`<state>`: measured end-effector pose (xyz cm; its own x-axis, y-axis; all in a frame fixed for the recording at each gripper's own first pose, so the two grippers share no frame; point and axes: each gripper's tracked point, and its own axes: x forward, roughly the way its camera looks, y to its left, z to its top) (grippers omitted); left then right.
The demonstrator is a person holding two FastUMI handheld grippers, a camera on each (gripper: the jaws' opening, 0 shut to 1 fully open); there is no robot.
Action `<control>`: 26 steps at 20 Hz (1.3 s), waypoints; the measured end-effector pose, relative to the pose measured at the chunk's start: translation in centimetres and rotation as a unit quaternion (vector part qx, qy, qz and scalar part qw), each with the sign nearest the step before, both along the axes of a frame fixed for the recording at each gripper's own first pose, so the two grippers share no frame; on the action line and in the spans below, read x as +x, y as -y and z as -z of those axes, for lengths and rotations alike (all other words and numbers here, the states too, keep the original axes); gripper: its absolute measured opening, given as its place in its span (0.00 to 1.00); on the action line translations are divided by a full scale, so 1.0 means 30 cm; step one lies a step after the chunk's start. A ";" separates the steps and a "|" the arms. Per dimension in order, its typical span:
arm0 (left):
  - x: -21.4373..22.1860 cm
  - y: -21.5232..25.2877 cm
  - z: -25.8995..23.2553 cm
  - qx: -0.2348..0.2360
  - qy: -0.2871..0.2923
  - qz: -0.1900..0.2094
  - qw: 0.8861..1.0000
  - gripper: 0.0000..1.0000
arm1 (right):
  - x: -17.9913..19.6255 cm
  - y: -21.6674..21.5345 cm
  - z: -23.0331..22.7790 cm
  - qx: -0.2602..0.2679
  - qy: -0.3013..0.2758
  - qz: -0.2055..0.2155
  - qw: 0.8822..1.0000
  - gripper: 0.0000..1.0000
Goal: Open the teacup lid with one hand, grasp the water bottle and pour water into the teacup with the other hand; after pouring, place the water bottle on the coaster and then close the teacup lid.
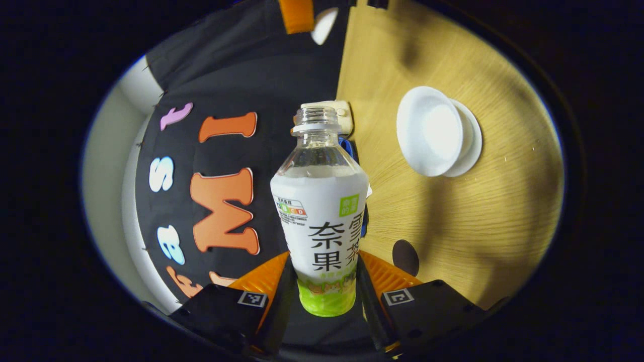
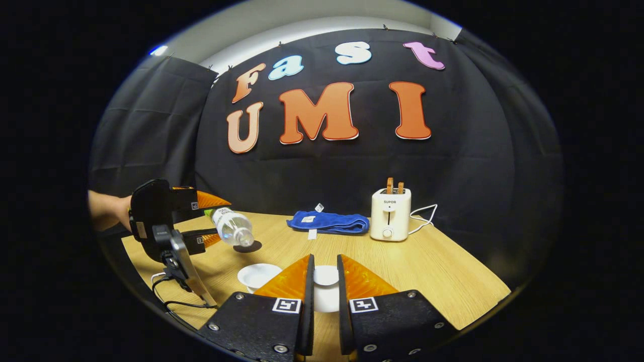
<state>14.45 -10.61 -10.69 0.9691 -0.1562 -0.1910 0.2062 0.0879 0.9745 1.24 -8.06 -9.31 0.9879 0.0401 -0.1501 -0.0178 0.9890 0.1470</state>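
Note:
My left gripper (image 1: 324,261) is shut on the lower body of a capless water bottle (image 1: 322,211) with a white and green label. In the right gripper view that bottle (image 2: 232,227) is tipped sideways in the left gripper (image 2: 216,221), its mouth above a dark round coaster (image 2: 249,247). The white teacup (image 1: 433,131) stands uncovered on its saucer, to the right of the bottle's neck, and shows as the teacup (image 2: 257,275) at lower left. My right gripper (image 2: 323,257) is shut on the white teacup lid (image 2: 326,276), held just right of the cup.
On the wooden table (image 2: 432,266), a white toaster (image 2: 390,214) and a folded blue cloth (image 2: 329,222) stand at the back by the black wall. A hand (image 2: 105,207) holds the left gripper; a cable (image 2: 168,296) trails by the near left edge. The coaster (image 1: 405,257) lies near the bottle's base.

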 end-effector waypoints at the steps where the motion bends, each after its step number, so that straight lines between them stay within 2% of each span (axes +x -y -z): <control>1: 0.002 -0.024 -0.016 -0.043 -0.003 -0.015 0.999 0.69 | 0.005 -0.007 -0.003 0.001 0.000 0.000 1.000 0.21; 2: 0.002 -0.037 -0.035 -0.083 -0.003 -0.022 0.996 0.69 | 0.009 -0.012 -0.007 0.001 0.000 -0.001 1.000 0.21; 3: 0.007 -0.038 -0.068 -0.120 0.004 -0.028 0.992 0.64 | 0.014 -0.018 -0.012 0.001 0.002 -0.002 1.000 0.21; 4: 0.013 -0.042 -0.101 -0.153 0.011 -0.032 0.988 0.69 | 0.022 -0.028 -0.018 0.003 0.003 -0.003 1.000 0.21; 5: 0.013 -0.058 -0.138 -0.185 0.021 -0.037 0.982 0.69 | 0.028 -0.037 -0.023 0.004 0.004 -0.005 1.000 0.21; 6: 0.015 -0.063 -0.165 -0.220 0.025 -0.037 0.974 0.64 | 0.032 -0.043 -0.025 0.005 0.004 -0.005 1.000 0.21; 9: 0.032 -0.072 -0.190 -0.335 0.015 -0.053 0.941 0.61 | 0.053 -0.075 -0.019 0.007 0.000 -0.010 1.000 0.21; 10: 0.038 -0.089 -0.200 -0.362 0.018 -0.059 0.930 0.66 | 0.055 -0.089 -0.016 0.006 -0.002 -0.012 1.000 0.21; 12: 0.047 -0.118 -0.206 -0.426 0.011 -0.066 0.902 0.66 | 0.062 -0.116 -0.016 0.002 -0.003 -0.018 1.000 0.21; 15: 0.070 -0.149 -0.232 -0.531 -0.005 -0.075 0.844 0.65 | 0.077 -0.153 -0.017 0.005 -0.003 -0.026 1.000 0.21; 19: 0.126 -0.201 -0.252 -0.629 -0.025 -0.091 0.772 0.66 | 0.080 -0.200 -0.018 0.000 0.000 -0.038 0.999 0.21; 20: 0.142 -0.216 -0.256 -0.647 -0.028 -0.094 0.756 0.62 | 0.081 -0.205 -0.018 0.000 0.000 -0.040 0.999 0.21; 21: 0.152 -0.224 -0.252 -0.663 -0.033 -0.097 0.742 0.66 | 0.082 -0.212 -0.018 0.000 0.000 -0.042 0.999 0.21; 24: 0.188 -0.249 -0.219 -0.702 -0.055 -0.101 0.703 0.66 | 0.084 -0.218 -0.024 0.004 0.003 -0.044 0.999 0.21; 26: 0.205 -0.271 -0.162 -0.709 -0.062 -0.119 0.693 0.63 | 0.083 -0.227 -0.025 0.006 0.006 -0.047 0.999 0.21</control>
<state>20.61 -2.47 -5.84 0.9894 -0.1108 -0.0940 0.0960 0.9841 -0.1496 3.74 -1.26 -8.57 0.9813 0.1346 -0.1377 -0.1122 0.9809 0.1590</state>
